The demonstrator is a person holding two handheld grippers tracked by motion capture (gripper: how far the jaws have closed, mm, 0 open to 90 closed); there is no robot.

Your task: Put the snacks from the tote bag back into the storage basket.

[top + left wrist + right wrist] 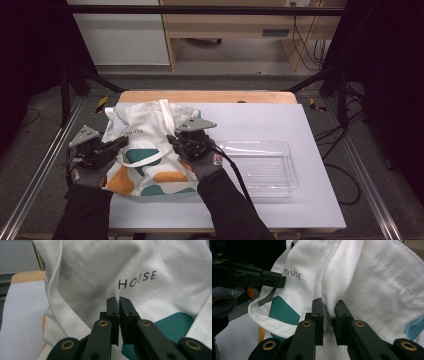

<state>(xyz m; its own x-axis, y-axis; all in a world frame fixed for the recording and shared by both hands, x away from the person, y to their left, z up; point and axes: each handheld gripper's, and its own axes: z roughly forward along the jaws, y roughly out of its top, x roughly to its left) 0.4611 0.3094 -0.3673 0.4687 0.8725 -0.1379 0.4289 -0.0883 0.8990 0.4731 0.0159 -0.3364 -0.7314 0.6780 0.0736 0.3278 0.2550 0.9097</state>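
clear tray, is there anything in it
No, the clear tray lies bare on the table, to the right of the bag that both grippers pinch.

Standing beyond the wooden table (205, 96): a white cabinet (120, 35) and pale wood shelving (225, 25). Trailing over grey floor (210, 80), right: black cables (307, 45). Framing everything: dark curtains (385, 75).
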